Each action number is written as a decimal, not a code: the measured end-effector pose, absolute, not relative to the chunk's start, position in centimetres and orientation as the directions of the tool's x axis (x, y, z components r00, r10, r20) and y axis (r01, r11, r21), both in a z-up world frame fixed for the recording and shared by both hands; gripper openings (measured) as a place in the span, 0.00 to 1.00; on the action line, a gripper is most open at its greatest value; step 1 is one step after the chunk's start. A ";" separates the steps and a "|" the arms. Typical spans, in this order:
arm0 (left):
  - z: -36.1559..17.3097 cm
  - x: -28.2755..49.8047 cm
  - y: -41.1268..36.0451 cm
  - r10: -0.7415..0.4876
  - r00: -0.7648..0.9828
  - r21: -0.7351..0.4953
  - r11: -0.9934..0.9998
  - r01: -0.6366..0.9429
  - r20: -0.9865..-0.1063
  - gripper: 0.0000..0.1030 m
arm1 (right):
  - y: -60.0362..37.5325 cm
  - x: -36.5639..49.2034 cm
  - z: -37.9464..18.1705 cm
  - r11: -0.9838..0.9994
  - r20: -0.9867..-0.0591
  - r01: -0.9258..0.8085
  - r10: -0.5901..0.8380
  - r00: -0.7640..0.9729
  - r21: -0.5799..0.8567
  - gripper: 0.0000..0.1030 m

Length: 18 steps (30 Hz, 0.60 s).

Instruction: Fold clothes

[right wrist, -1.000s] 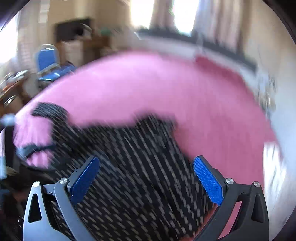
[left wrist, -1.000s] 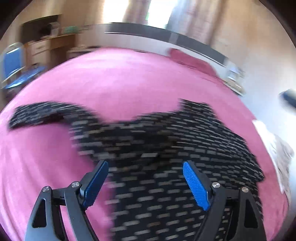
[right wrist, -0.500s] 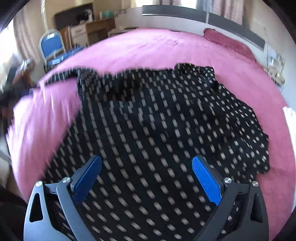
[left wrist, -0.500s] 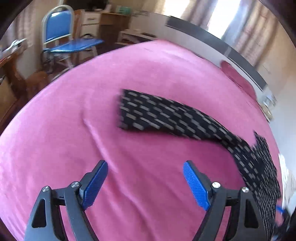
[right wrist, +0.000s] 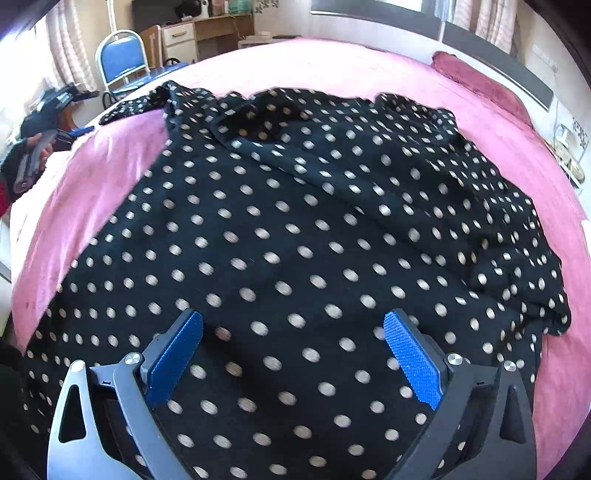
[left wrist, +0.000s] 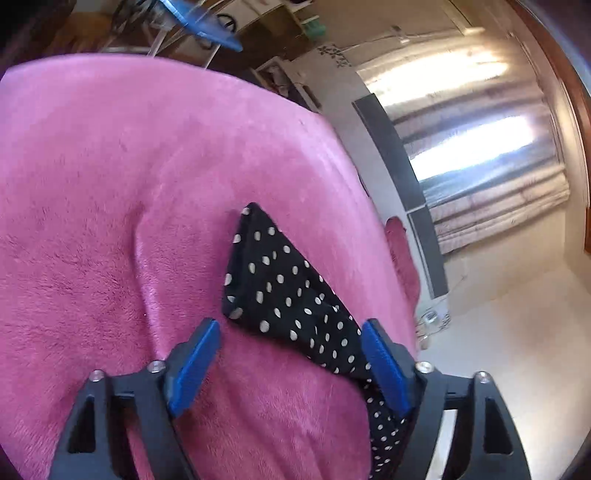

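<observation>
Your dress (right wrist: pixel 295 240) lies spread and rumpled on the bed (right wrist: pixel 332 62), no fold showing; left gripper (left wrist: pixel 291 354) & right gripper (right wrist: pixel 291 350) both gape wide, holding nothing.

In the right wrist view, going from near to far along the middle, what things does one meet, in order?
Right tongs → black polka-dot garment → pink bed cover → wooden desk by the far wall.

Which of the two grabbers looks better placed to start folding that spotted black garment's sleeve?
Likely the left gripper: its open jaws sit just short of the sleeve end on the pink blanket. The right gripper, also open, hovers over the garment's broad middle.
</observation>
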<state>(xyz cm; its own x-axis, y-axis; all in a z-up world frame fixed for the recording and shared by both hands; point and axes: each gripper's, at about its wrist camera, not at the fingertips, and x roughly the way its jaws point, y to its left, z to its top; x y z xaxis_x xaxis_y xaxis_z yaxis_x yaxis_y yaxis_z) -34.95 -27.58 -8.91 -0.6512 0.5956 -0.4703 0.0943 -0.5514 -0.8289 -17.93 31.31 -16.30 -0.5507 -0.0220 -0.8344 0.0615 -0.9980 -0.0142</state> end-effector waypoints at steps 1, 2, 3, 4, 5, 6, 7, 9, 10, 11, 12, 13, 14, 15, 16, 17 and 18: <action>-9.1 -35.2 -27.6 0.600 -0.652 -0.835 -0.542 0.095 -0.463 0.70 | 31.1 -17.9 -16.1 -0.998 -0.831 0.065 -0.024 -0.555 -0.014 0.97; -9.4 -35.4 -27.5 0.604 -0.653 -0.841 -0.532 0.096 -0.457 0.68 | 30.9 -17.9 -16.0 -0.998 -0.828 0.069 -0.027 -0.560 -0.014 0.97; -9.6 -35.6 -27.5 0.608 -0.654 -0.847 -0.523 0.097 -0.450 0.66 | 30.7 -18.0 -15.9 -0.997 -0.827 0.071 -0.028 -0.562 -0.015 0.97; -10.1 -36.2 -27.5 0.607 -0.661 -0.854 -0.511 0.102 -0.442 0.63 | 30.6 -18.0 -15.8 -0.997 -0.826 0.073 -0.028 -0.563 -0.016 0.97; -10.5 -36.5 -27.6 0.603 -0.666 -0.857 -0.503 0.110 -0.439 0.54 | 30.5 -18.1 -15.8 -0.997 -0.825 0.075 -0.029 -0.565 -0.016 0.97; -10.9 -36.8 -27.6 0.601 -0.668 -0.861 -0.494 0.120 -0.438 0.43 | 30.3 -18.1 -15.7 -0.997 -0.824 0.077 -0.029 -0.566 -0.017 0.97; -11.4 -37.0 -27.7 0.600 -0.670 -0.865 -0.484 0.131 -0.437 0.36 | 30.2 -18.2 -15.6 -0.997 -0.823 0.079 -0.030 -0.567 -0.018 0.97; -12.5 -37.4 -27.9 0.604 -0.674 -0.880 -0.451 0.151 -0.426 0.18 | 30.0 -18.3 -15.5 -0.996 -0.821 0.082 -0.031 -0.570 -0.020 0.97; -13.0 -37.5 -28.0 0.608 -0.677 -0.888 -0.431 0.157 -0.415 0.18 | 29.9 -18.3 -15.5 -0.996 -0.822 0.082 -0.029 -0.569 -0.022 0.97; -13.4 -37.5 -28.1 0.606 -0.686 -0.896 -0.415 0.160 -0.403 0.15 | 29.9 -18.4 -15.5 -0.996 -0.822 0.081 -0.029 -0.569 -0.021 0.97; -13.6 -37.6 -28.1 0.598 -0.696 -0.898 -0.410 0.161 -0.398 0.09 | 30.0 -18.4 -15.6 -0.997 -0.823 0.079 -0.031 -0.568 -0.017 0.97; -13.7 -37.3 -28.0 0.578 -0.711 -0.893 -0.420 0.161 -0.401 0.06 | 30.0 -18.4 -15.6 -0.997 -0.823 0.077 -0.033 -0.567 -0.014 0.97; -13.8 -37.1 -27.9 0.558 -0.726 -0.888 -0.431 0.162 -0.403 0.05 | 30.1 -18.4 -15.7 -0.997 -0.824 0.075 -0.033 -0.566 -0.012 0.97; -13.4 -36.8 -27.7 0.535 -0.738 -0.876 -0.454 0.161 -0.412 0.04 | 30.2 -18.3 -15.7 -0.997 -0.825 0.074 -0.032 -0.564 -0.012 0.97; -13.1 -36.5 -27.6 0.511 -0.749 -0.864 -0.477 0.160 -0.421 0.04 | 30.2 -18.3 -15.8 -0.997 -0.826 0.072 -0.031 -0.563 -0.011 0.97; -12.0 -36.0 -27.2 0.492 -0.754 -0.845 -0.512 0.155 -0.436 0.04 | 30.3 -18.3 -15.8 -0.997 -0.827 0.071 -0.031 -0.561 -0.011 0.97; -10.9 -35.5 -26.8 0.472 -0.758 -0.825 -0.546 0.149 -0.450 0.04 | 30.3 -18.3 -15.8 -0.997 -0.828 0.070 -0.028 -0.560 -0.013 0.97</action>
<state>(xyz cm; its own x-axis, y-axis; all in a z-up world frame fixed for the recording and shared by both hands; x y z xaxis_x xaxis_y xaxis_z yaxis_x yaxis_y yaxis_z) -35.54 -26.80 -10.93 -0.7582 0.4720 -0.4498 0.1495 -0.5457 -0.8246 -18.30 30.30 -15.75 -0.5604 -0.0284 -0.8277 0.0700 -0.9975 -0.0131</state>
